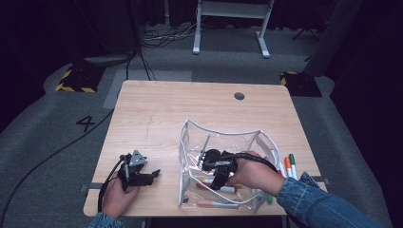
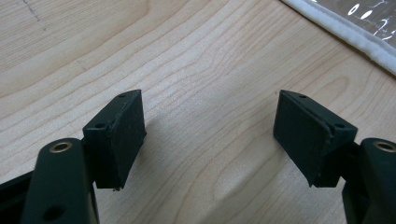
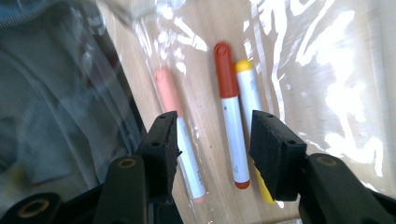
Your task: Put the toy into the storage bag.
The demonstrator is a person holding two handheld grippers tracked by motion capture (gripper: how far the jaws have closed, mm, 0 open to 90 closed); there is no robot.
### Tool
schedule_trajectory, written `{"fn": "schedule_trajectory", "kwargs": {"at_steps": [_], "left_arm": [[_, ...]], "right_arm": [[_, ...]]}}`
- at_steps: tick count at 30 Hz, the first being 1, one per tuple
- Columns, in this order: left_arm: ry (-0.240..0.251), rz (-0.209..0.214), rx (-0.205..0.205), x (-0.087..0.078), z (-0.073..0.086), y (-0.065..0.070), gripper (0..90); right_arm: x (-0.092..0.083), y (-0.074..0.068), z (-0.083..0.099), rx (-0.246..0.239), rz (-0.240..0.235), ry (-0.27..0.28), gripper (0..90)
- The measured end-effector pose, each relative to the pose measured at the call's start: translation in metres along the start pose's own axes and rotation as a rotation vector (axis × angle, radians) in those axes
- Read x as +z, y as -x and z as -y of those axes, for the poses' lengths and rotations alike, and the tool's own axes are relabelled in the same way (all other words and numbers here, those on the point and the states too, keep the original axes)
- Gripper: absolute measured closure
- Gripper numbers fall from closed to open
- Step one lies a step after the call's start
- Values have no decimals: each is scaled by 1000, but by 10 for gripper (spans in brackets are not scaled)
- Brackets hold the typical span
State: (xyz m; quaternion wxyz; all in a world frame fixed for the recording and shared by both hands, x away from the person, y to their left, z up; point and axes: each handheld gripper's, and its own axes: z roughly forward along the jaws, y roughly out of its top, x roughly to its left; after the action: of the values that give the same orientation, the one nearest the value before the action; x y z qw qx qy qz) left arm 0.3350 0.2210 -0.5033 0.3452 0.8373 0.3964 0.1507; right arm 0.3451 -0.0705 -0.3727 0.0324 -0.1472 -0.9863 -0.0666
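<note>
Right gripper [image 3: 212, 140] is inside the clear plastic zip pouch [image 1: 190, 142], jaws apart, gripping nothing; the red-capped white marker [image 3: 231, 116] lies loose on the pouch floor between them, flanked by a peach-capped marker [image 3: 175, 121] and a yellow-capped marker [image 3: 249, 95]. Left gripper [image 2: 208, 135] rests released over the bare light wooden table [image 1: 157, 109], near the pouch's white edge.
</note>
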Motion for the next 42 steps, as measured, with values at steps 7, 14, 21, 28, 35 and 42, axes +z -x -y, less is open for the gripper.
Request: {"fn": "schedule_trajectory", "kwargs": {"at_steps": [7,14,21,28,35,42], "left_arm": [[-1,-1,0,0,0,0,253],[0,0,1,0,0,0,252],[0,1,-4,0,0,0,252],[0,0,-2,0,0,0,252],[1,2,-5,0,0,0,252],[1,2,-5,0,0,0,252]], "right_arm": [[-40,2,15,38,34,153,542],[-84,11,54,119,43,358,523],[-105,15,85,173,61,457,333],[-128,15,130,248,125,538,158],[-140,23,173,353,219,625,82],[-135,42,213,465,259,625,245]]}}
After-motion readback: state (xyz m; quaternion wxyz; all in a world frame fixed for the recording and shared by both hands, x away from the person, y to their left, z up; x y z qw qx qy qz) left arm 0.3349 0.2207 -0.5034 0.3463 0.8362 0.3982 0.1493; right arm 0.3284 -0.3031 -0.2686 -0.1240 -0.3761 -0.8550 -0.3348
